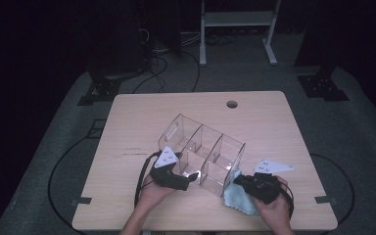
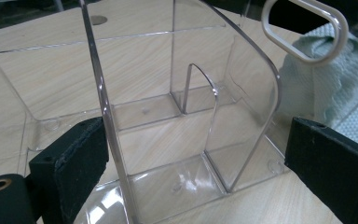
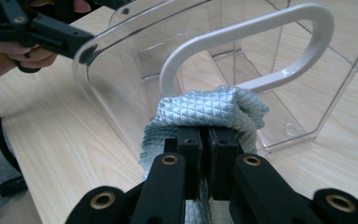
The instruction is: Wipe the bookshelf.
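A clear acrylic organizer (image 1: pixel 203 152) with several compartments and a handle slot stands slantwise at the middle of the wooden table (image 1: pixel 142 117). My left gripper (image 1: pixel 192 177) is open at its near left corner. In the left gripper view (image 2: pixel 196 163) the jaws straddle a thin clear wall of the organizer (image 2: pixel 186 130), with the left pad (image 2: pixel 74 158) close beside it. My right gripper (image 1: pixel 236 180) is shut on a pale blue quilted cloth (image 1: pixel 237 198). The cloth (image 3: pixel 205 109) is bunched against the organizer's end wall (image 3: pixel 121 93), just below the white-edged slot. The cloth (image 2: pixel 326 79) shows through the clear wall.
A round cable hole (image 1: pixel 232 104) sits near the table's far edge. Beyond the table are a white frame (image 1: pixel 237 19), black stand bases (image 1: pixel 323 88) and floor cables. Bare tabletop lies to the far left and far right of the organizer.
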Motion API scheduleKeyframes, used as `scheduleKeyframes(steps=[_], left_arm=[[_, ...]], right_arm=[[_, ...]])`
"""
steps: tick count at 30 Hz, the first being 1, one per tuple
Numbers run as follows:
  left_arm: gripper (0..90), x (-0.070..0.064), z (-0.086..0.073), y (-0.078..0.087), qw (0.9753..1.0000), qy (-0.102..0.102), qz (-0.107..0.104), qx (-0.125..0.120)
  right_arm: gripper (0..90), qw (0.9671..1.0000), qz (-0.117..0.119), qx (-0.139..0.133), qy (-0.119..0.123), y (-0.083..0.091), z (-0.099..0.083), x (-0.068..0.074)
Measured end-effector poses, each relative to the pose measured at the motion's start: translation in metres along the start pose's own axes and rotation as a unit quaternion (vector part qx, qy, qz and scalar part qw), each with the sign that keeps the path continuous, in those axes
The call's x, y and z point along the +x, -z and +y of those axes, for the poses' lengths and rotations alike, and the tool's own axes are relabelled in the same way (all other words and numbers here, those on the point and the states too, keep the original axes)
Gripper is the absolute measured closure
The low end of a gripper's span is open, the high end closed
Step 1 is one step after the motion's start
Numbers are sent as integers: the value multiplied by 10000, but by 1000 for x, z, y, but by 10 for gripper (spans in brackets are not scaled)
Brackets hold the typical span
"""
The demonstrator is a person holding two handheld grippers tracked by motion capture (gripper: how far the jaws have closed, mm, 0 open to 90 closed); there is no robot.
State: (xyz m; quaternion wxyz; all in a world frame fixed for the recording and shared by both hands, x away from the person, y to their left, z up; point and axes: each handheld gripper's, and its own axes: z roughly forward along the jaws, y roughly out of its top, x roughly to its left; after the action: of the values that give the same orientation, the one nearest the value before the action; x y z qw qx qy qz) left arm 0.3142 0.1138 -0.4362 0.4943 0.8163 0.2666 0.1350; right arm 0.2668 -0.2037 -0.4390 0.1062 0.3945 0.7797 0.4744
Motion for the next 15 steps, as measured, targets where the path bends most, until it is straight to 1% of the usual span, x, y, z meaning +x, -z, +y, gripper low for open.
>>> scheduleKeyframes(steps=[7,8,10,13,15], left_arm=[[69,-5,1,-5,9999,-75,-127,27],[79,-5,1,-4,9999,-85,-148,1],[89,-3,2,-3,9998,-39,-186,-45],[89,-1,2,0,9999,-97,-89,-62],[89,2,2,3,9999,-109,-7,-63]], right_arm=[[856,10000,-57,29,-75,8,-3,-6],[856,10000,-37,27,-83,10,-4,-6],[856,10000,18,37,-78,12,-6,-4],[856,10000,54,46,-40,13,-8,-1],[856,9999,86,36,-60,12,-8,-1]])
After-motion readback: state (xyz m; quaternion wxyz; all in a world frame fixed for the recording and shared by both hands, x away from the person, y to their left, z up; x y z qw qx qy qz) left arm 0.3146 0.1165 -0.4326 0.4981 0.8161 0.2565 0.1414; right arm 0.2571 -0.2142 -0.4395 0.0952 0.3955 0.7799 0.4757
